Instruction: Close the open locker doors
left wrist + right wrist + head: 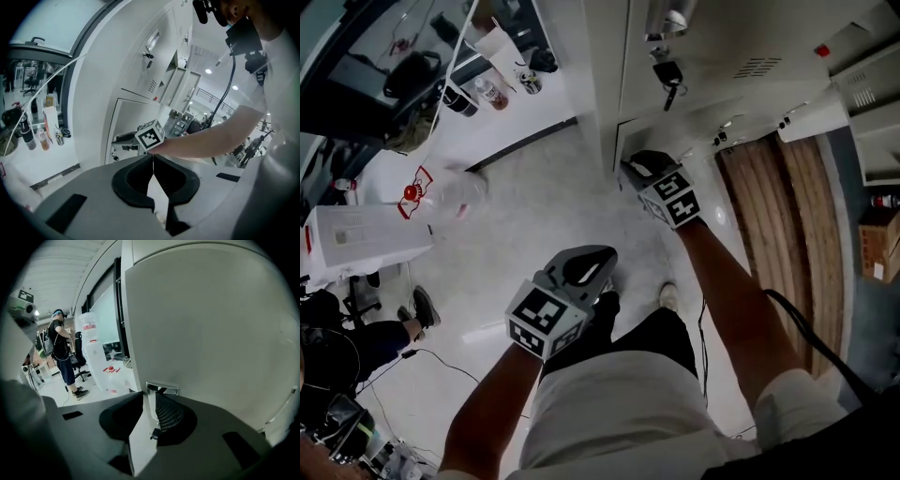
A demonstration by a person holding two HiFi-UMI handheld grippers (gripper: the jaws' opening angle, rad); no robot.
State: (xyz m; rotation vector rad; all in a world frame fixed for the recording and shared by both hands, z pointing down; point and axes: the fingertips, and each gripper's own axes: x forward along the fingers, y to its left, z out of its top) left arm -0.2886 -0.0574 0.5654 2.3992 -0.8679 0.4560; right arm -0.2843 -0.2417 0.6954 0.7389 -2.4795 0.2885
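Observation:
The white locker bank (712, 66) stands ahead of me, with a key bunch (667, 80) hanging from one upper door. A lower locker door (211, 333) stands ajar. My right gripper (152, 399) straddles its free edge beside the metal latch plate (161, 389), and both pads press on the thin sheet. In the head view that gripper (630, 167) sits at the door's edge low on the lockers. My left gripper (598, 258) hangs back over the floor near my legs. Its jaws (153, 161) are shut with nothing between them and point toward the same lower door (126, 126).
A water jug with a red cap (441, 202) and a white box (366, 239) stand on the floor to the left. Bottles (492, 94) sit on a ledge. A wooden panel (783, 216) lies right of the lockers. Another person (63, 352) stands beside a chair in the distance.

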